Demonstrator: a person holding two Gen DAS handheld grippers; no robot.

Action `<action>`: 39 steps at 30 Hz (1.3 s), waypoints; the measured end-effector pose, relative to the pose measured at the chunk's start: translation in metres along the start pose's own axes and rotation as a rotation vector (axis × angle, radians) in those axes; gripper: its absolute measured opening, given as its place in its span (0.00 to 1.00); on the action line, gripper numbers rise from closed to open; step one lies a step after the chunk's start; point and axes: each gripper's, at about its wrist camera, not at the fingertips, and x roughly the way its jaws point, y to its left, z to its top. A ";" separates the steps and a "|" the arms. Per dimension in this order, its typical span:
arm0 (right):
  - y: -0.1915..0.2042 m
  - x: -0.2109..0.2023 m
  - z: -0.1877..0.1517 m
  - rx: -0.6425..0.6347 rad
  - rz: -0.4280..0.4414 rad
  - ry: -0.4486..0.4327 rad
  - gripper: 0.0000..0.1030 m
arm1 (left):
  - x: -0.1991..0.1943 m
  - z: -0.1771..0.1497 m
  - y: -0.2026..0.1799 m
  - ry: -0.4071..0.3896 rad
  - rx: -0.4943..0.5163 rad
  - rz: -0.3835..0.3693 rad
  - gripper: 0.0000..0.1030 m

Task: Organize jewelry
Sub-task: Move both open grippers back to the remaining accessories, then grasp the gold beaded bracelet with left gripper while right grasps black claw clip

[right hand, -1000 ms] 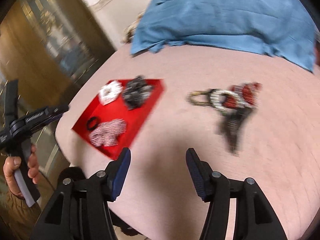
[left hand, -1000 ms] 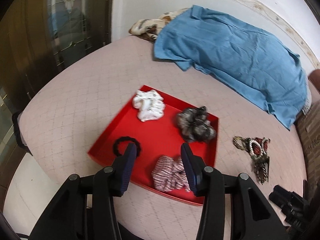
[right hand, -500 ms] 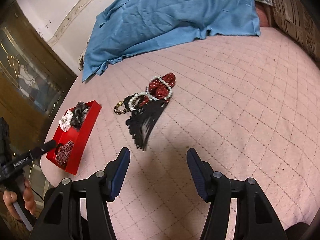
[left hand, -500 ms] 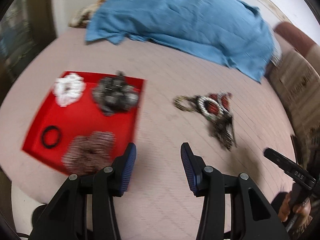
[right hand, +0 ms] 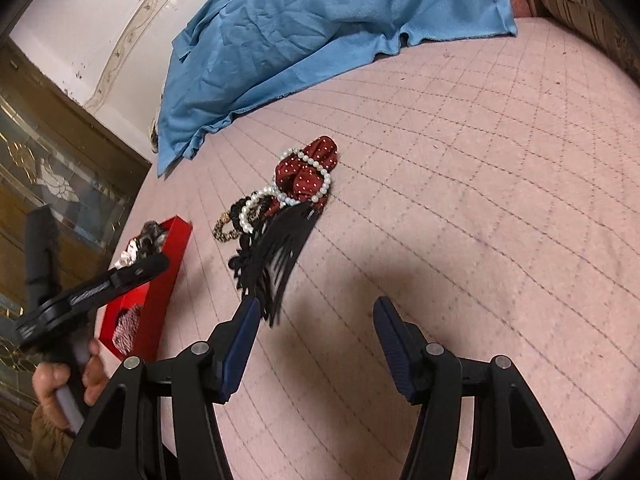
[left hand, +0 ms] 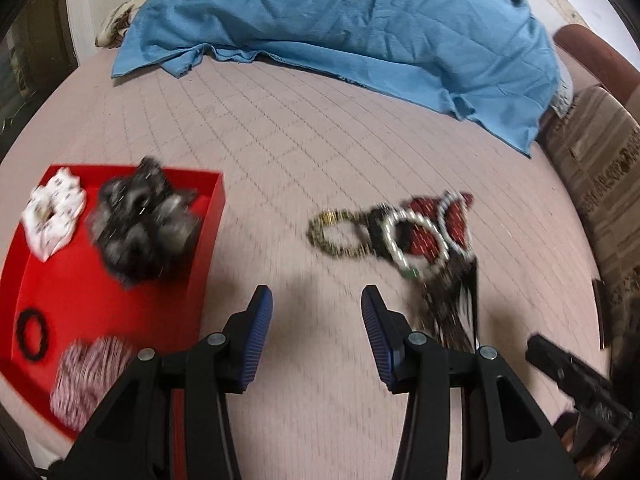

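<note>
A red tray [left hand: 120,300] at the left holds a white scrunchie [left hand: 54,216], a grey-black scrunchie [left hand: 140,224], a black hair tie [left hand: 32,334] and a red-white striped scrunchie [left hand: 86,380]. A loose pile lies on the pink bedcover: a gold bracelet [left hand: 336,234], a pearl bracelet [right hand: 308,182], a red dotted scrunchie [right hand: 316,160] and a black fringed piece [right hand: 280,248]. My left gripper [left hand: 316,332] is open and empty between tray and pile. My right gripper [right hand: 316,344] is open and empty, its left fingertip just short of the fringe.
A blue cloth [left hand: 340,20] covers the far side of the bed. A patterned cushion [left hand: 600,168] lies at the right edge. A wood and glass door [right hand: 48,168] stands beyond the bed's left side. The tray [right hand: 160,264] also shows in the right wrist view.
My left gripper has swung right from over the tray toward the loose pile. My right gripper has come closer to the pile. Both stay open.
</note>
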 end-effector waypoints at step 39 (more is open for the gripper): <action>0.044 0.032 0.014 -0.101 -0.068 0.009 0.05 | 0.043 0.022 -0.003 0.019 0.077 -0.055 0.07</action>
